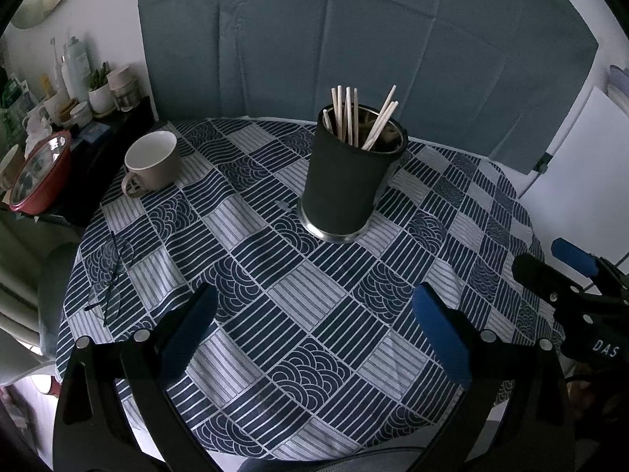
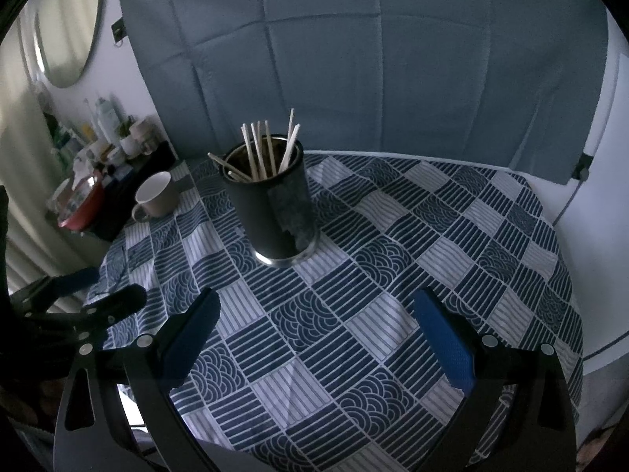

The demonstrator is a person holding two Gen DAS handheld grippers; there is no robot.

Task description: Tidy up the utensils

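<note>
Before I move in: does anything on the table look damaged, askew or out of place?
The tall black metal utensil cup has a scuffed, peeling grey patch down its side. Its wooden chopsticks splay unevenly. Thin-framed eyeglasses lie on the patterned blue tablecloth near the left edge. Nothing spilled.

The dark holder [image 1: 351, 181] stands upright on the counter [image 1: 275, 314], chopsticks [image 1: 350, 118] fanning above its rim and crowding any approach straight down. In front of the holder the patterned cloth lies bare, giving open passage. To the holder's left, well apart, a mug [image 1: 153, 165] blocks the far edge. What may be a pair of glasses [image 1: 112, 275] lies left and nearer, hard to make out.
</note>
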